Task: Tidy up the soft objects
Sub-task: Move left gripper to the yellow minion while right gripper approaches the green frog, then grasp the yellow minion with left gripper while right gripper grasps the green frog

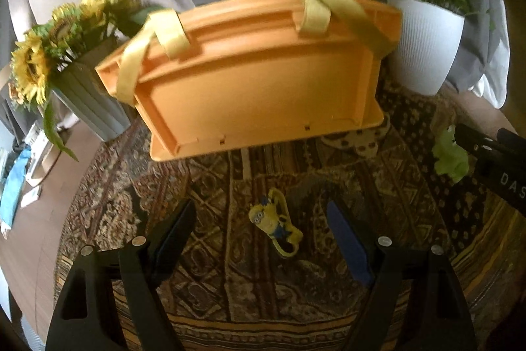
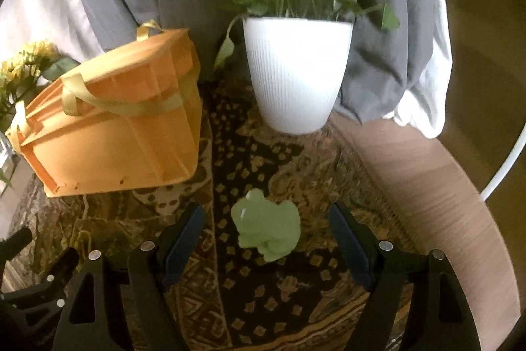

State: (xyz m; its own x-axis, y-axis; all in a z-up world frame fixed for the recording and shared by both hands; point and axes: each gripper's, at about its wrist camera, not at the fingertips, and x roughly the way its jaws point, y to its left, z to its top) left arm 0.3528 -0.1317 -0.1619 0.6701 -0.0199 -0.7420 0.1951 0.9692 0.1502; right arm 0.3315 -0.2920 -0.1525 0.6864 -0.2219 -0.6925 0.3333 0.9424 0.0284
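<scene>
A small yellow and blue minion toy (image 1: 275, 224) lies on the patterned cloth between the wide-open fingers of my left gripper (image 1: 263, 219). A soft green frog toy (image 2: 267, 227) lies on the cloth between the wide-open fingers of my right gripper (image 2: 267, 231); it also shows in the left wrist view (image 1: 450, 155) beside the right gripper's body. An orange plastic crate (image 1: 253, 74) with yellow fabric handles stands behind both toys, also in the right wrist view (image 2: 111, 127) at the left. Neither gripper touches its toy.
A white ribbed pot with a green plant (image 2: 296, 74) stands at the back right, also in the left wrist view (image 1: 424, 45). A grey pot of sunflowers (image 1: 75, 61) stands at the back left. The patterned cloth (image 1: 230, 285) covers a round wooden table (image 2: 443, 186). Grey curtains hang behind.
</scene>
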